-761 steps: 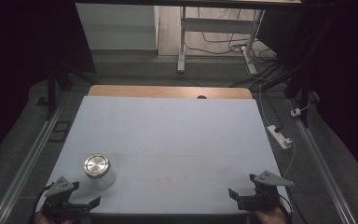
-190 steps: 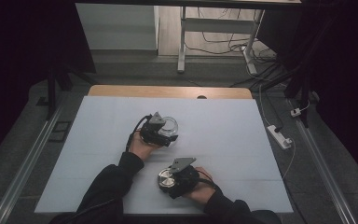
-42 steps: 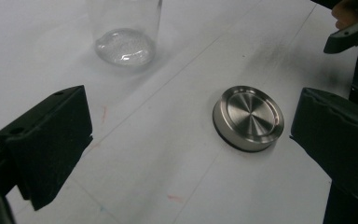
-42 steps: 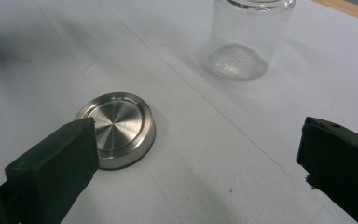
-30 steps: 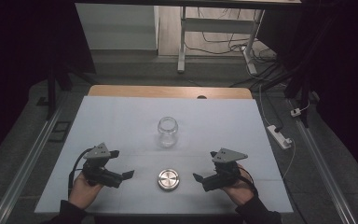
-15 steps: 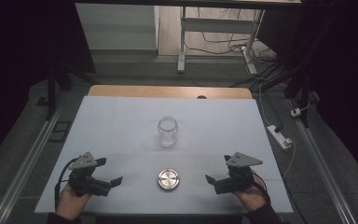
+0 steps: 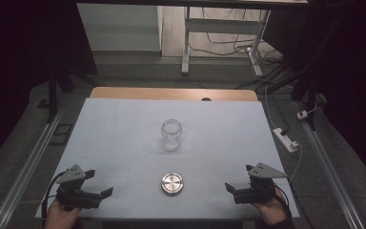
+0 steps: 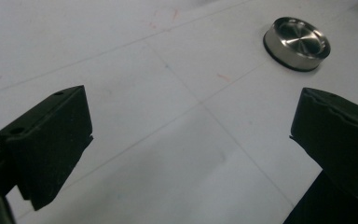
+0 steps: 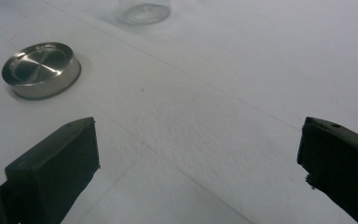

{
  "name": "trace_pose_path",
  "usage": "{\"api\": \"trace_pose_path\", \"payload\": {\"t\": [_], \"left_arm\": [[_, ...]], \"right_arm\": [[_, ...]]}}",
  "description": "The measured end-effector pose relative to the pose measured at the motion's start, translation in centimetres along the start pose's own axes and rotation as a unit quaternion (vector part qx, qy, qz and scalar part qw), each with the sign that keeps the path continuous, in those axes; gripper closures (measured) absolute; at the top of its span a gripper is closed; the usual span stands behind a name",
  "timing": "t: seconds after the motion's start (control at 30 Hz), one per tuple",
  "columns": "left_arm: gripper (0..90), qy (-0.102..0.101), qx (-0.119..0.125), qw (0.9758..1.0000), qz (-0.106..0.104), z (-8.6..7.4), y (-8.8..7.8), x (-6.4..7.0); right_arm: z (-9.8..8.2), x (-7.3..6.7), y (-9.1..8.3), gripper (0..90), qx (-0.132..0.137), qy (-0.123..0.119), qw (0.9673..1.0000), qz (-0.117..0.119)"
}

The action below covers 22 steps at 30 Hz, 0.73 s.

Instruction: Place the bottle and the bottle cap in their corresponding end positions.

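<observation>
A clear glass jar stands upright and lidless in the middle of the white table; its base sits at the top of the right gripper view. Its round metal lid lies flat on the table nearer the front edge. My left gripper rests at the front left corner, open and empty, its jaws pointing toward the lid. At the front right, my right gripper is open and empty too, facing the lid from the other side.
A wooden strip runs along the table's far edge. A white power strip lies on the floor to the right. Metal rails flank the table. A desk frame and cables stand beyond.
Both grippers have drawn back toward the front corners of the table, away from the lid. Several seconds ago they held the jar and lid; the lid is now off and lying apart.
</observation>
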State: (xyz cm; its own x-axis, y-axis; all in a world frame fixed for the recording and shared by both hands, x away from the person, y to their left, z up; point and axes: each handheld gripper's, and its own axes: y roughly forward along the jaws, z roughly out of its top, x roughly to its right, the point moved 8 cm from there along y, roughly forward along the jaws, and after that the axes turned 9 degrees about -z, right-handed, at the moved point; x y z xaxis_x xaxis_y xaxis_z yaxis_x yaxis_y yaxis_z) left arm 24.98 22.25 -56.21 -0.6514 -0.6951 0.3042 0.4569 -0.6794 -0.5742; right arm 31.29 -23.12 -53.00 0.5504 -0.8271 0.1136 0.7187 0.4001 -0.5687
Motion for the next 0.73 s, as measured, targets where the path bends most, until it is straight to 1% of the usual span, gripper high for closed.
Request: {"api": "trace_pose_path", "payload": {"t": [0.2,0.33,0.37,0.47,0.53,0.6,0.73], "left_arm": [[0.0,-0.013,-0.006,0.9998,0.011,-1.3,-0.6,-0.3],[0.0,-0.014,-0.013,0.9996,0.020,-1.9,-0.9,-0.4],[0.0,-0.016,-0.018,0.9994,0.025,-2.1,-0.9,-0.4],[0.0,-0.016,-0.018,0.9992,0.032,-2.3,-1.2,-0.3],[0.0,-0.017,-0.022,0.9988,0.039,-2.5,-1.3,-0.4],[0.0,-0.019,-0.023,0.9988,0.040,-2.6,-1.4,-0.4],[0.0,-0.029,-0.023,0.9987,0.037,-2.6,-1.3,-0.5]], "right_arm": [[-1.5,1.3,-1.1,0.0,-0.007,0.017,0.9996,-0.020],[-2.4,1.8,-1.6,0.0,-0.016,0.023,0.9991,-0.030],[-2.6,1.9,-1.7,0.0,-0.018,0.024,0.9990,-0.032],[-3.2,2.0,-2.0,0.0,-0.031,0.027,0.9985,-0.037],[-3.3,2.1,-2.2,0.0,-0.031,0.029,0.9983,-0.041],[-3.5,2.0,-2.3,0.0,-0.035,0.029,0.9980,-0.044],[-3.7,2.0,-2.2,0.0,-0.045,0.025,0.9975,-0.048]]}}
